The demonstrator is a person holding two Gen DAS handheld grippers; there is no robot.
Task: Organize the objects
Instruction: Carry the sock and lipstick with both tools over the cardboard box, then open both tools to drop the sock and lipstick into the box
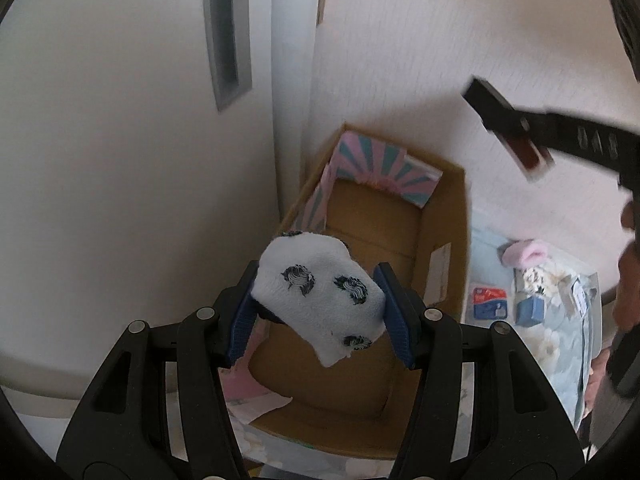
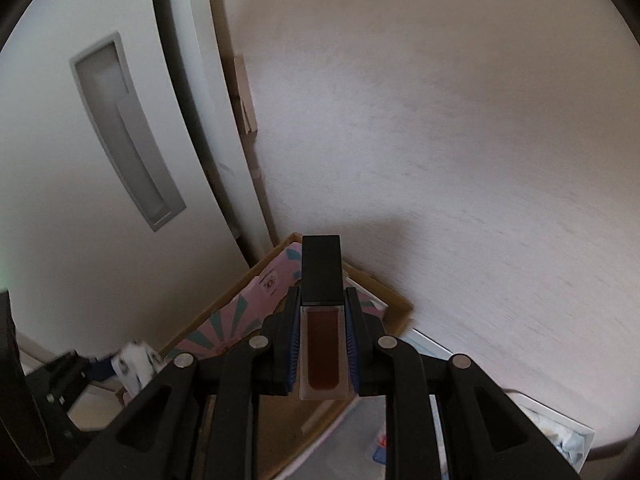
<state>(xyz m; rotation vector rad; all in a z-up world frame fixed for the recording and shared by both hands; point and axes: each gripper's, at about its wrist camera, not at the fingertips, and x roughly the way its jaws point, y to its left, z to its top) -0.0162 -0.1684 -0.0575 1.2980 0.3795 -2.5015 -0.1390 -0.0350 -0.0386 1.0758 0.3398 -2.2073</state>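
Two grippers carry their loads above an open cardboard box [image 1: 448, 216] in a room corner.

The left gripper [image 1: 320, 312] pinches a white sock with dark swirl prints [image 1: 320, 292] between its blue pads, the soft knit bulging above the jaws and sagging below them over the box's bare brown floor; the right gripper [image 2: 323, 344] is clamped on a lip-gloss tube [image 2: 322, 344] with a black square cap, held by its clear, dark-red body. The sock looks light and limp (likely to drape and snag on the pads when let go), while the tube appears rigid, smooth and slippery, best held across its flat sides. A pink-and-teal striped carton [image 1: 384, 168] lines the box's far wall; a pink sock [image 1: 524, 254] and small packets lie on the floral bedding [image 1: 560, 340] beside it.
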